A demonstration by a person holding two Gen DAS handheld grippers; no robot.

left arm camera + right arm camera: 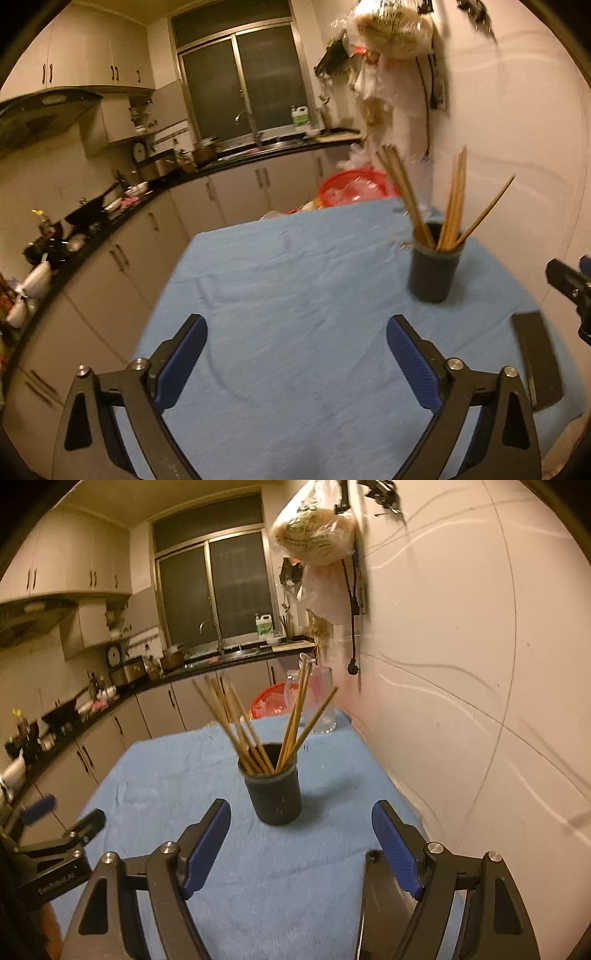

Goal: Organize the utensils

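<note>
A dark cylindrical holder stands on the blue cloth-covered table, with several wooden chopsticks upright in it. My left gripper is open and empty over the table, left of the holder. My right gripper is open and empty, just in front of the holder. A flat dark metal blade, maybe a cleaver, lies on the cloth near the right gripper. The right gripper's tip shows at the left wrist view's right edge.
A white wall borders the table's right side, with plastic bags and a cable hanging from it. A clear glass jug stands at the table's far edge. A red basket sits behind the table. Kitchen counters run to the left.
</note>
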